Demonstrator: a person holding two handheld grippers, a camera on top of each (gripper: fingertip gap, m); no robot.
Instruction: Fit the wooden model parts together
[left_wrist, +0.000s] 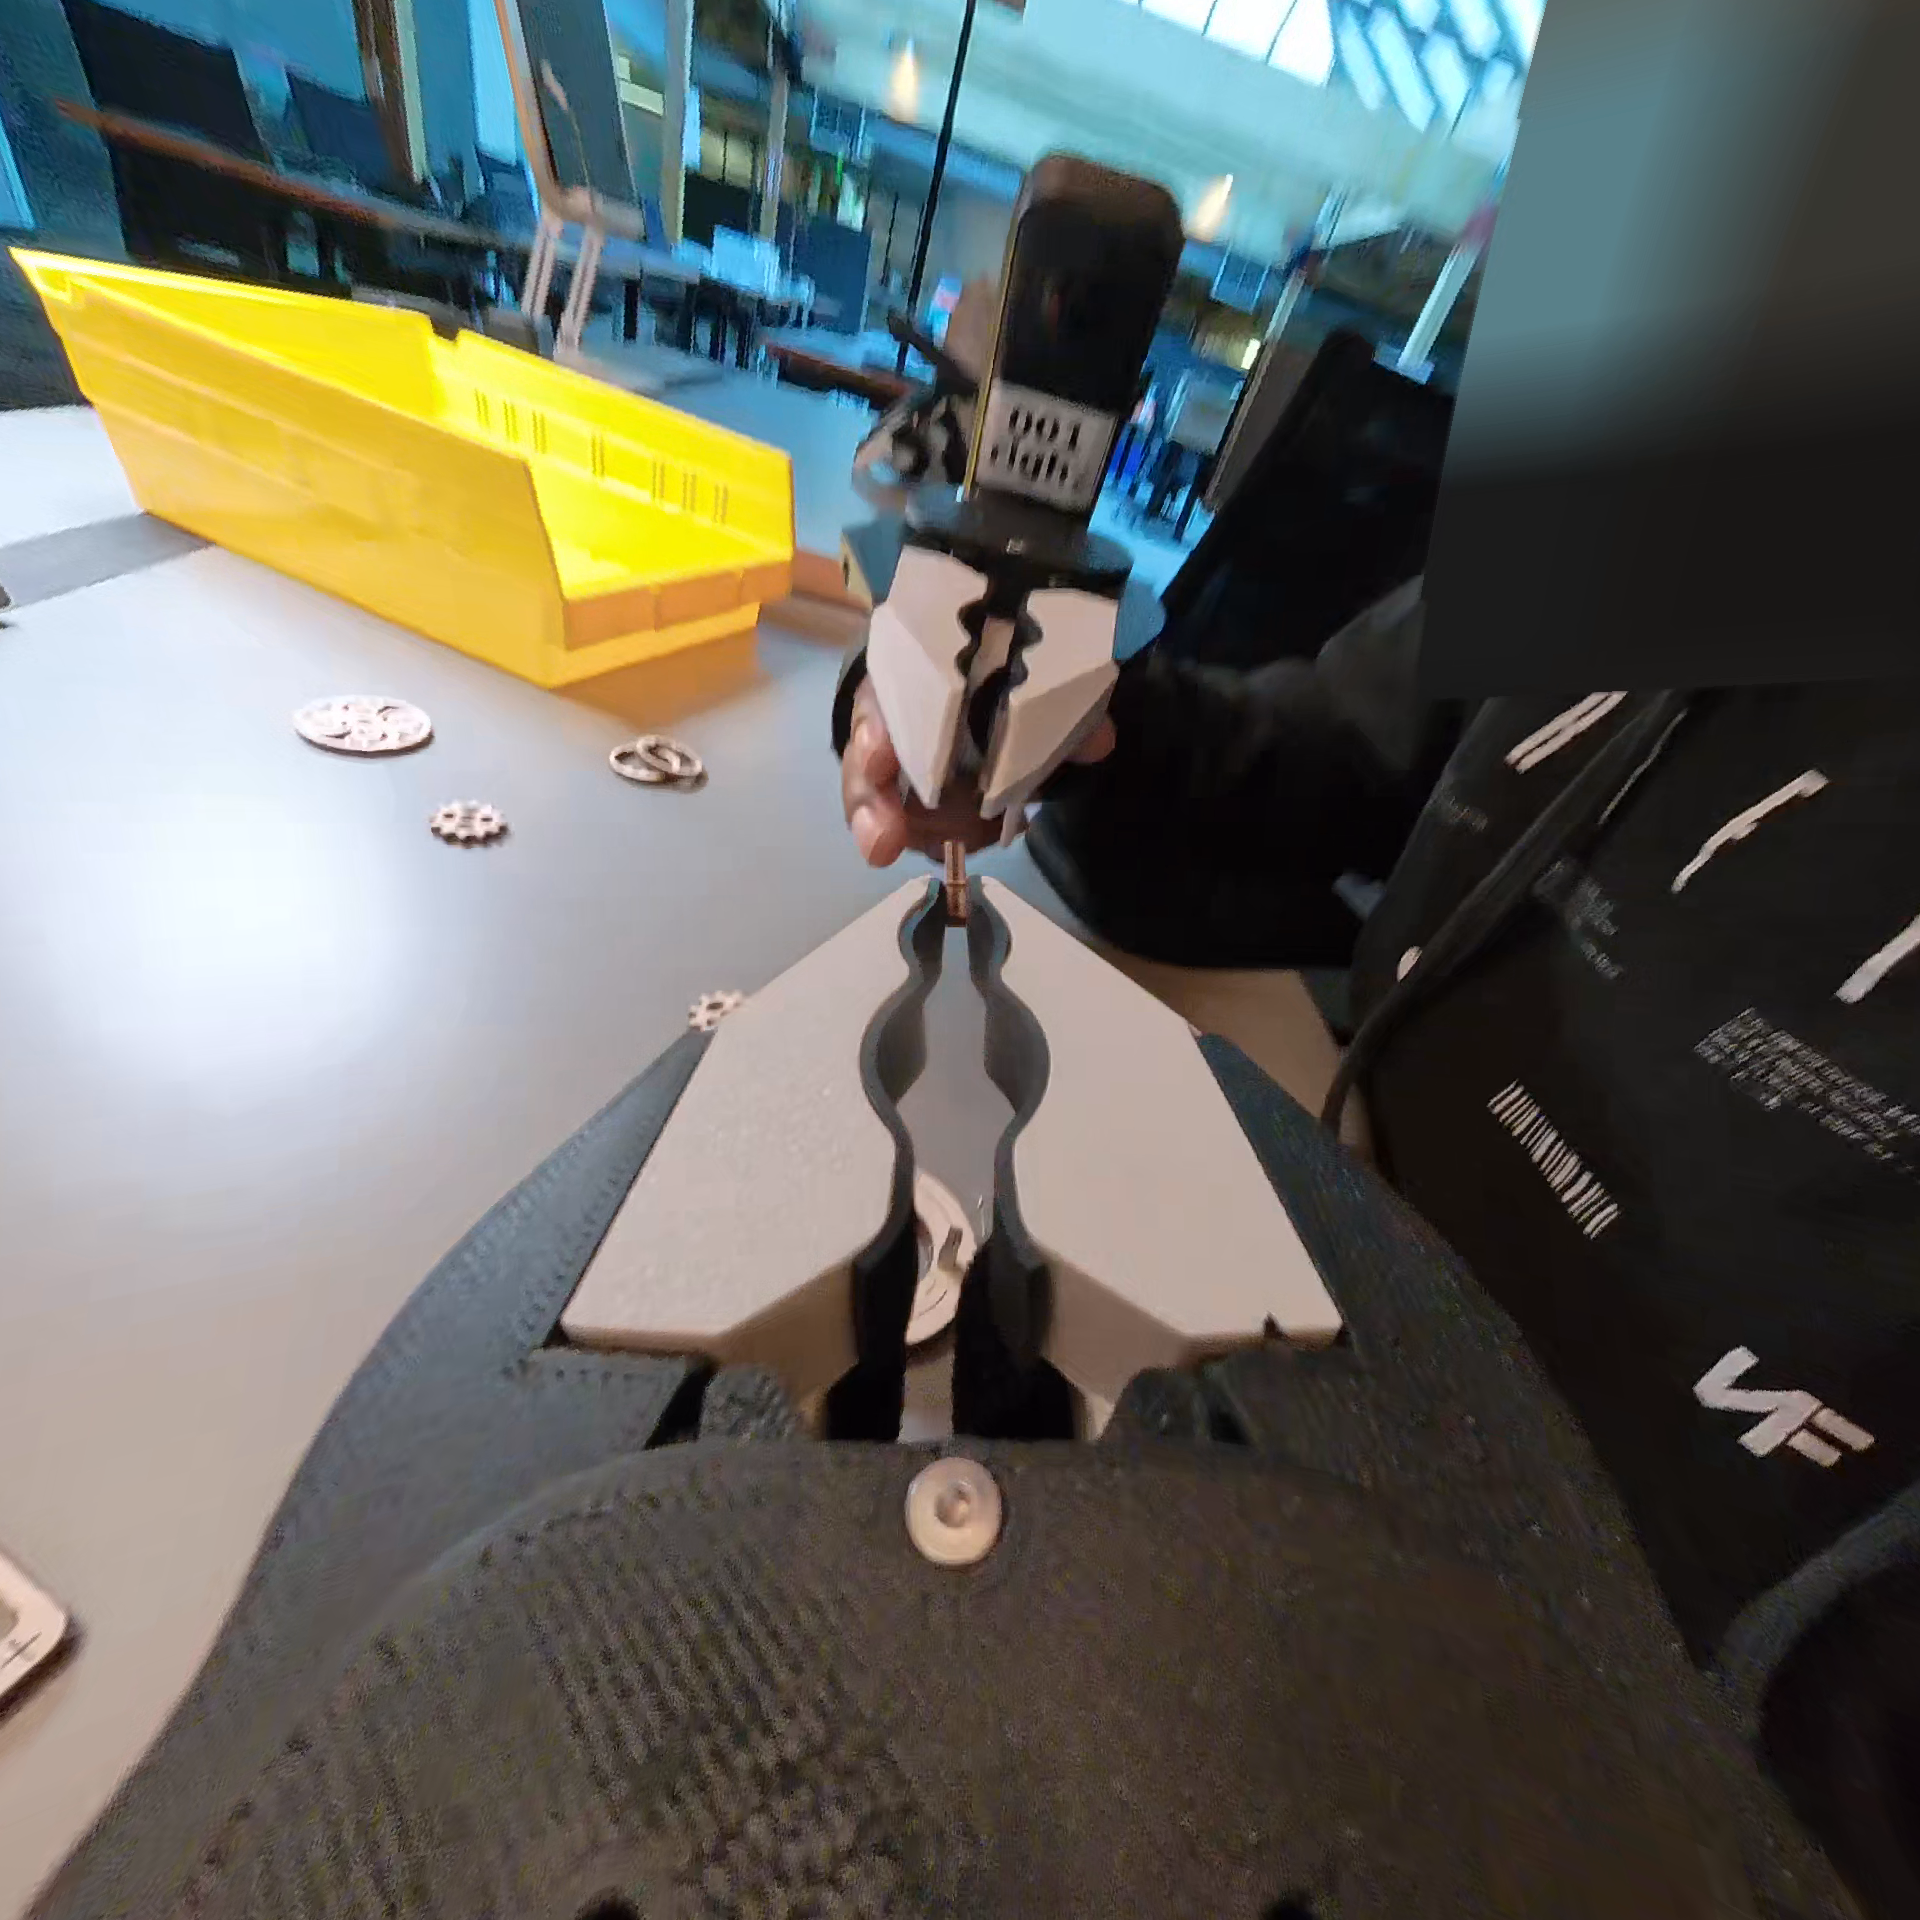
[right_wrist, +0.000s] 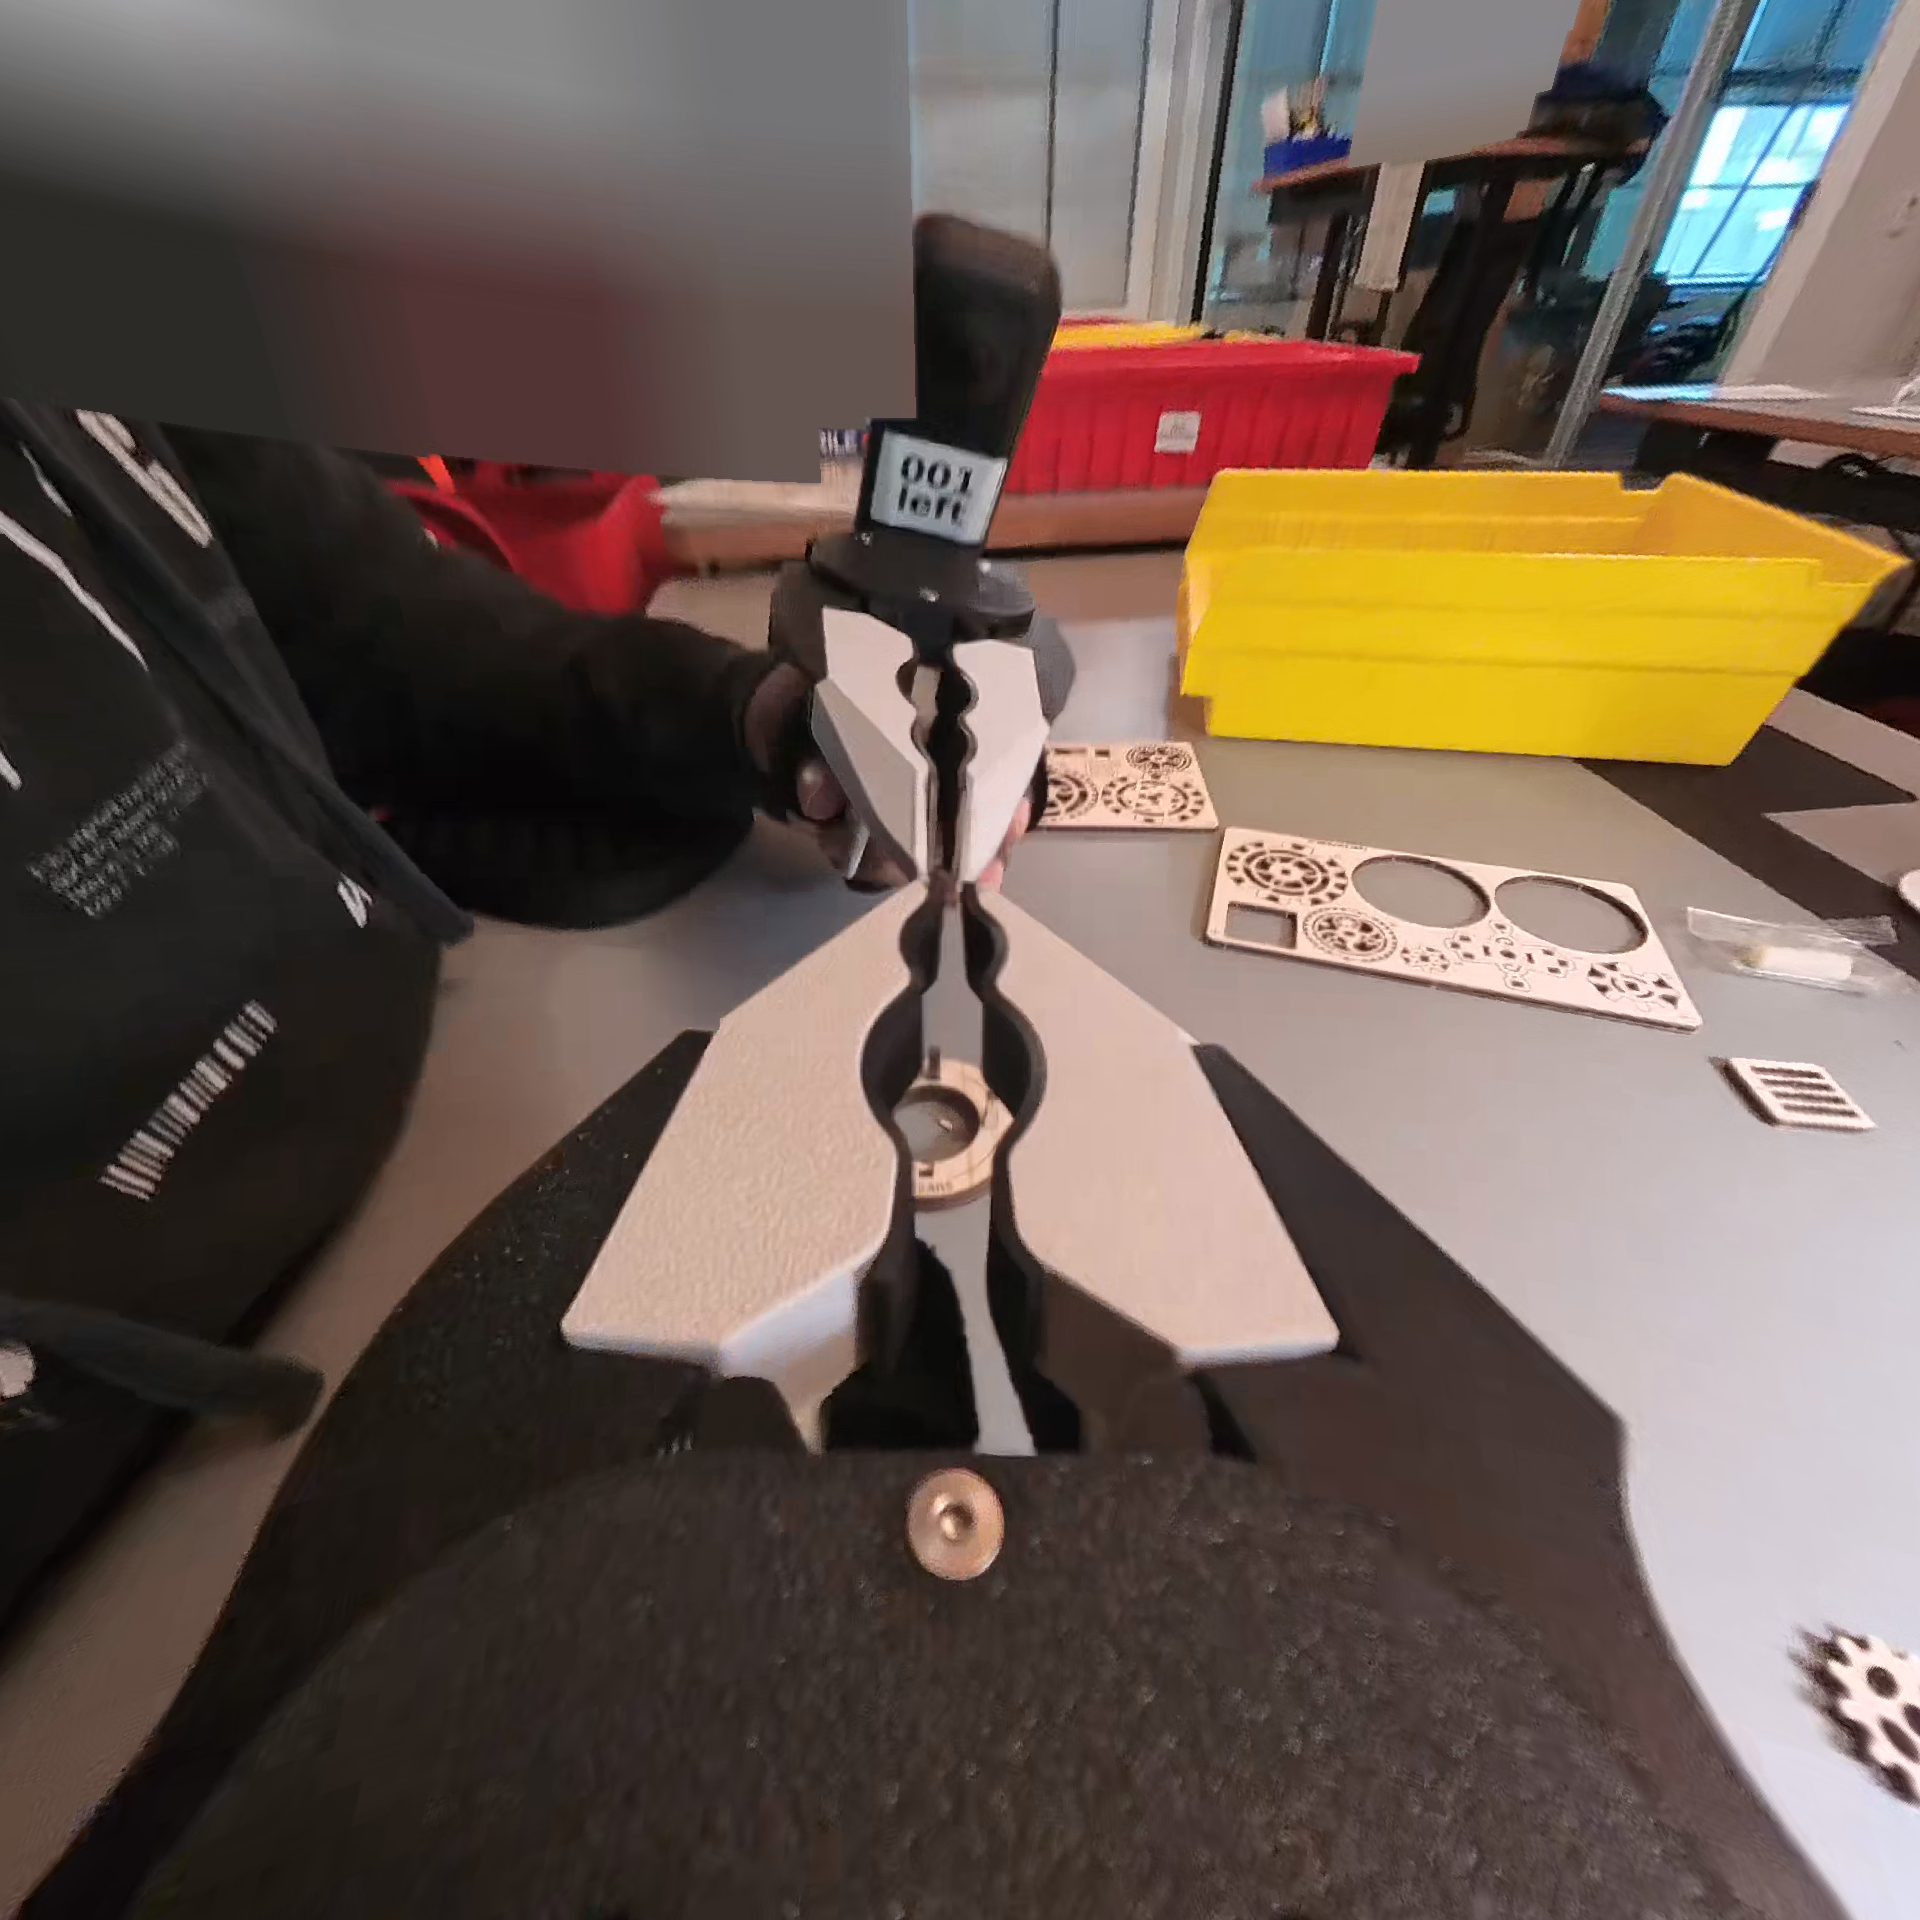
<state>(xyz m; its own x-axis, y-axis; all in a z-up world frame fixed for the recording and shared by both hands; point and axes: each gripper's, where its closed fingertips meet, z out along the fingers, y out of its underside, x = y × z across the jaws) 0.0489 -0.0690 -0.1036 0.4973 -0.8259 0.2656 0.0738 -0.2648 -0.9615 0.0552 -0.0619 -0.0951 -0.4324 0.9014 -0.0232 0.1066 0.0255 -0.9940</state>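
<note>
The two grippers meet tip to tip above the grey table (left_wrist: 208, 1039). My left gripper (left_wrist: 954, 902) is shut on the lower end of a small brown wooden peg (left_wrist: 955, 883). My right gripper (left_wrist: 961, 821) comes from above and is shut on the peg's upper end. In the right wrist view my right gripper (right_wrist: 943, 902) touches tips with the left gripper (right_wrist: 943, 871), and only a sliver of the peg (right_wrist: 943, 885) shows. A round wooden ring part (right_wrist: 951, 1127) lies on the table below the fingers; it also shows in the left wrist view (left_wrist: 940, 1268).
A yellow bin (left_wrist: 416, 468) (right_wrist: 1507, 623) stands at the back. Punched wooden sheets (right_wrist: 1455, 935) (right_wrist: 1132, 790), a slotted square (right_wrist: 1797, 1091) and a gear (right_wrist: 1870, 1725) lie to the right. A disc (left_wrist: 362, 722), rings (left_wrist: 657, 758) and gears (left_wrist: 468, 823) lie to the left. Left and right tips are no more than a few centimetres apart.
</note>
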